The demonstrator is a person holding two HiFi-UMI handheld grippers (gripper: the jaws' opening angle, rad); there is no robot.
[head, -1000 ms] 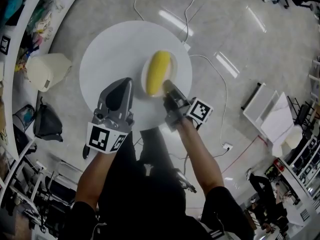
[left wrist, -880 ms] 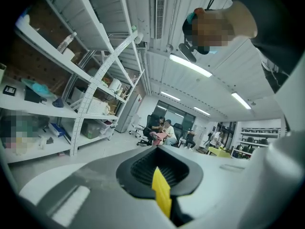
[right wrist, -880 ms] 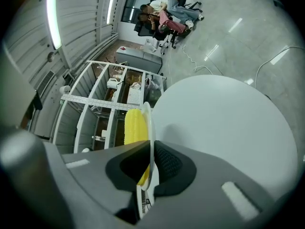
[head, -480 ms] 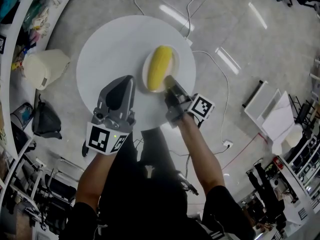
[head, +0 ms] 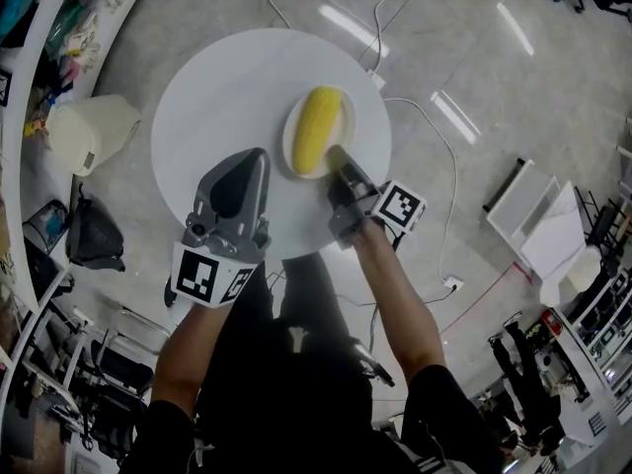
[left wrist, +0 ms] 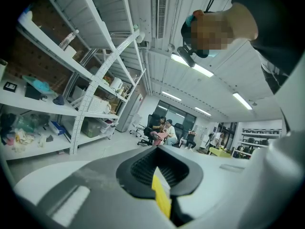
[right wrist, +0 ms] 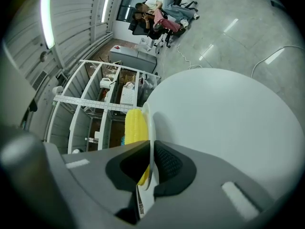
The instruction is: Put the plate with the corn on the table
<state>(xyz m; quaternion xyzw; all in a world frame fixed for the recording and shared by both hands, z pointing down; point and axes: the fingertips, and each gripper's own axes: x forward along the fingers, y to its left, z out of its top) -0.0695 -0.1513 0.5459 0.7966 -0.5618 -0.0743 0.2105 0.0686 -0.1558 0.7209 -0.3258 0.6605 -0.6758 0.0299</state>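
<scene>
Your right gripper (head: pixel 338 162) has its jaws clamped on the near rim of the plate (head: pixel 289 148). The plate carries the corn (head: pixel 318 131) over the worktop's (head: pixel 222 92) right side; I cannot tell whether it touches. Your left gripper (head: pixel 253 162) has its jaws together and empty.

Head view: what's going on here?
A person holds a gripper in each hand over a round white table. The right gripper is shut on the near rim of a white plate that carries a yellow corn cob, and holds it over the table's right half. Whether the plate already rests on the surface can't be told. The left gripper is shut and empty, beside the plate above the table's near part.
</scene>
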